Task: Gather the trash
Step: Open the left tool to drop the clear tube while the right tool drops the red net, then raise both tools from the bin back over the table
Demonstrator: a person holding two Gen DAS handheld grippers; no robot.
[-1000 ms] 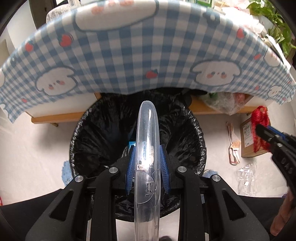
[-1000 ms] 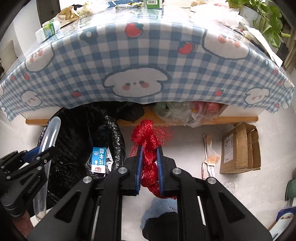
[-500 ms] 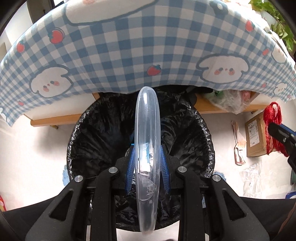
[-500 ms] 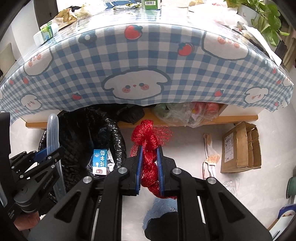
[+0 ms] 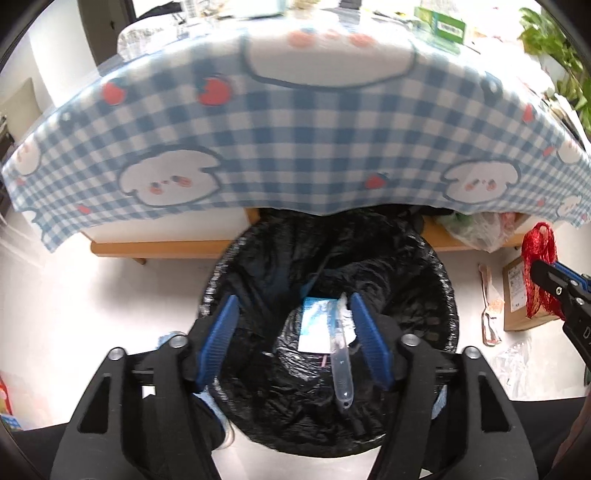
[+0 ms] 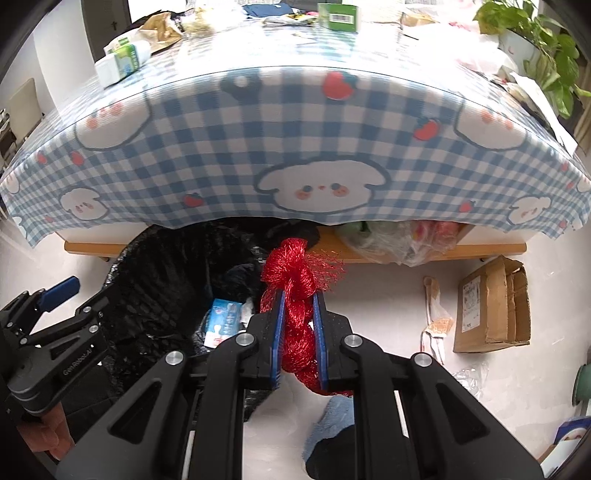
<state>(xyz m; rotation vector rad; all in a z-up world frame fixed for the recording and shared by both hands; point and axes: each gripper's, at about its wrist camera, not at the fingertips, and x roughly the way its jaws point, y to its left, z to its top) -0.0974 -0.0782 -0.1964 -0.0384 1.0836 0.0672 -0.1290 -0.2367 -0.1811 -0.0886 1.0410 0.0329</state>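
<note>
Since the earlier frames, the clear plastic piece [image 5: 341,373] has left my left gripper [image 5: 295,332]: a second ago it stood pinched upright between the blue pads, and it now lies inside the black-lined trash bin [image 5: 436,295], lower centre of the left wrist view, resting on the liner next to a blue-and-white carton [image 5: 314,325]. My left jaws are opening and stand wide, with no pad touching anything; the plastic piece shows between them only because it lies below in the bin.

My right gripper [image 6: 299,325] is closed on the red mesh net bag [image 6: 291,269], which bunches above the pads and hangs out below them, centre of the right wrist view. In the left wrist view the same bag appears at the right edge, beyond the bin's rim.

Trash on the floor, right half of the right wrist view: an open cardboard box [image 6: 491,306], a torn paper wrapper [image 6: 436,317] to its left, and clear plastic film [image 6: 469,376] below them. A bulging clear bag [image 6: 399,236] sits on the wooden shelf [image 6: 480,251] under the checked tablecloth [image 6: 221,147]. On the tabletop, upper left, lies a green-and-white carton [image 6: 122,62]; a green box [image 6: 340,14] stands at top centre.
</note>
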